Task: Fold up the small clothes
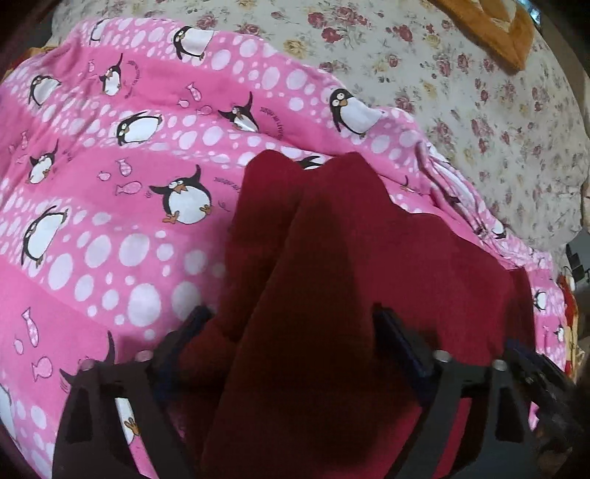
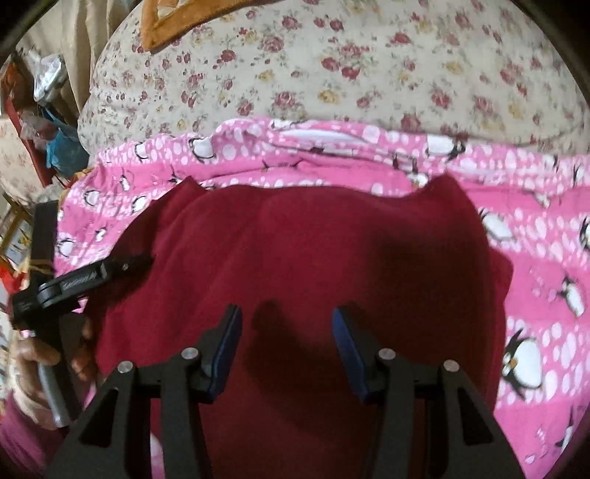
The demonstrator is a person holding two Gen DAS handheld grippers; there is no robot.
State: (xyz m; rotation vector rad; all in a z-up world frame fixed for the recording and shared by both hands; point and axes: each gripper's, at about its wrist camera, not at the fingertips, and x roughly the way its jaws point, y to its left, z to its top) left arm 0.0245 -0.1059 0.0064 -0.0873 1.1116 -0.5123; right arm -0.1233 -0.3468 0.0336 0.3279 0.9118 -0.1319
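one dark red garment (image 2: pixel 302 258) lay on a pink penguin-print sheet (image 1: pixel 110 206), which was spread over a floral bedcover (image 2: pixel 332 66) on the bed. one orange-brown cushion (image 1: pixel 490 33) sat at the far edge of the bedcover.

two tools were in view. in the left wrist view, the left tool (image 1: pixel 291 324) had a raised fold of the red garment standing between its two blue pads (image 1: pixel 396 339); the pads were set fairly wide, and whether they pressed on the cloth could not be told, since the fold hid the inner faces.

in the right wrist view, the right tool (image 2: pixel 285 324) hung just above the flat middle of the garment, its two blue pads (image 2: pixel 230 350) apart and nothing between them. at the left edge of that view a hand (image 2: pixel 55 353) gripped the handle of the other tool beside the garment's edge.
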